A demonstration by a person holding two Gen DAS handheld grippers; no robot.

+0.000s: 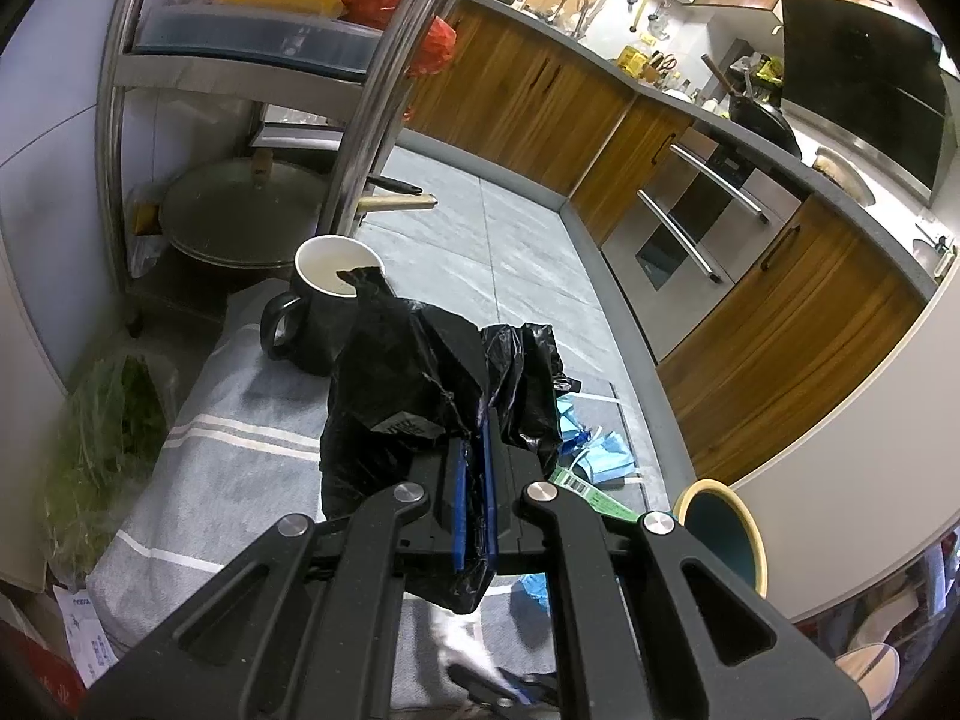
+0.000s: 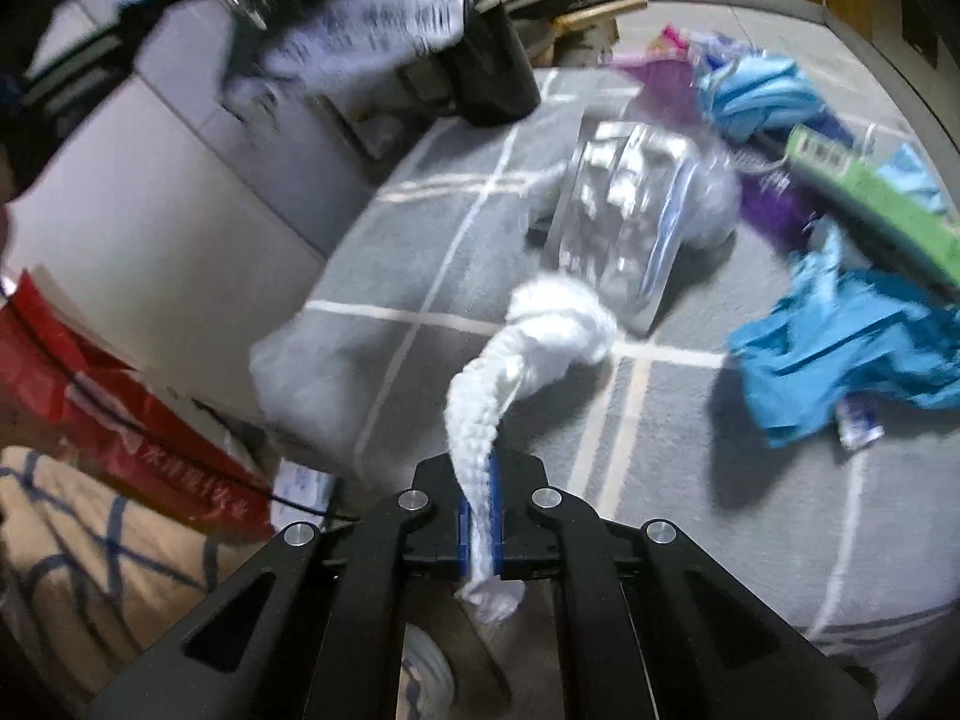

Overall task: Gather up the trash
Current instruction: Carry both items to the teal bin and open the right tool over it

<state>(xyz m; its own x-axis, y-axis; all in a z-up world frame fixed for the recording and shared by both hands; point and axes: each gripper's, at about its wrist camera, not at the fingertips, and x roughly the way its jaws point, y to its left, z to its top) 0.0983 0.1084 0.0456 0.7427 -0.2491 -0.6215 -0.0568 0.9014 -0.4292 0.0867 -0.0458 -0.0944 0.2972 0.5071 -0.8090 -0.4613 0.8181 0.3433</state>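
**A:** What does the left gripper (image 1: 476, 468) have?

**B:** Its jaws are clamped together on a black trash bag (image 1: 414, 384). The plastic is pinched between the blue pads and bunches up in front of them, above a grey cloth with pale stripes (image 1: 240, 420).

**A:** And just behind the bag?

**B:** A dark mug with a white inside (image 1: 327, 306) stands upright on the cloth, handle to the left. A tip of the bag overlaps its rim in the picture; I cannot tell whether they touch.

**A:** The right gripper (image 2: 479, 480)?

**B:** Its jaws are closed on a twisted white tissue (image 2: 528, 354). One end sticks out behind the pads, and the crumpled end reaches forward over the cloth (image 2: 468, 276).

**A:** Where is the other trash?

**B:** In the right wrist view, a clear plastic wrapper (image 2: 624, 216) lies just beyond the tissue. Crumpled blue paper (image 2: 840, 348) sits to the right, with a green box (image 2: 870, 204) above it and purple wrapping (image 2: 774, 204) between the box and the wrapper. That view is blurred, so the finer detail is lost.

**A:** Anything else around?

**B:** In the left wrist view, a metal rack (image 1: 372, 120) holds a lidded pan (image 1: 240, 210), and wooden cabinets (image 1: 540, 96) run along a tiled floor (image 1: 498, 252).
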